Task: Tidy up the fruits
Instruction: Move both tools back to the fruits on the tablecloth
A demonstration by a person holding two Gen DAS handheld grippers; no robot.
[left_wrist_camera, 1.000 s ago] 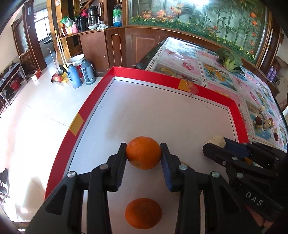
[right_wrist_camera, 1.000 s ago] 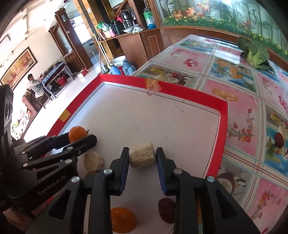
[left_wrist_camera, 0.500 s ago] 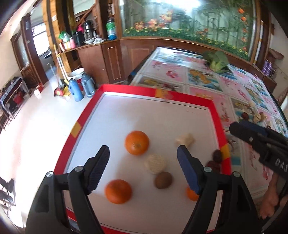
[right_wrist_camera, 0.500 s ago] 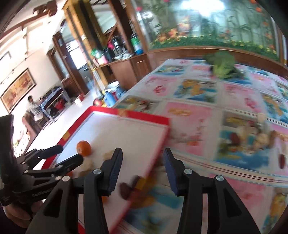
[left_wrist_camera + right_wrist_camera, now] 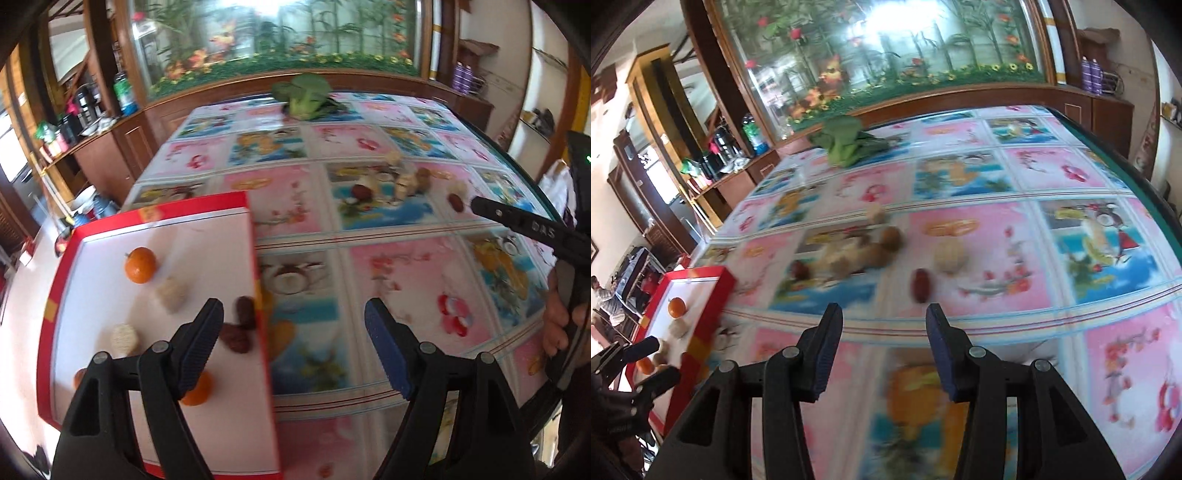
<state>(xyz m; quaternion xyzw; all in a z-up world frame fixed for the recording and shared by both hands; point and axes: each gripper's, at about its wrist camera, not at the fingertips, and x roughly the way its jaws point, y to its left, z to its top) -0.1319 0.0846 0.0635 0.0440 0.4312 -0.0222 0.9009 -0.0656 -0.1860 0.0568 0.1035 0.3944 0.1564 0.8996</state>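
Observation:
A red-rimmed white tray [image 5: 255,258] lies at the left of the flowered tablecloth. It holds an orange [image 5: 139,265], a second orange [image 5: 197,391], pale chunks [image 5: 171,293] and dark red dates [image 5: 240,328]. My left gripper [image 5: 293,332] is open and empty, straddling the tray's right rim. My right gripper [image 5: 884,347] is open and empty over the cloth, short of a loose pile of fruit [image 5: 849,258]. A red date [image 5: 921,285] and a pale round fruit [image 5: 950,256] lie closest to it. The same pile [image 5: 402,182] shows in the left wrist view, past one of the right gripper's fingers [image 5: 517,221].
A leafy green vegetable [image 5: 304,96] lies at the table's far end, in front of a glass aquarium. The table's right edge [image 5: 1126,158] curves past on the right. Cabinets with bottles stand on the left, and a person [image 5: 602,295] sits far off there.
Both grippers let go of what they held in the tray, an orange and a pale chunk, and opened. Both swung right, away from the tray, towards the loose fruit on the cloth.

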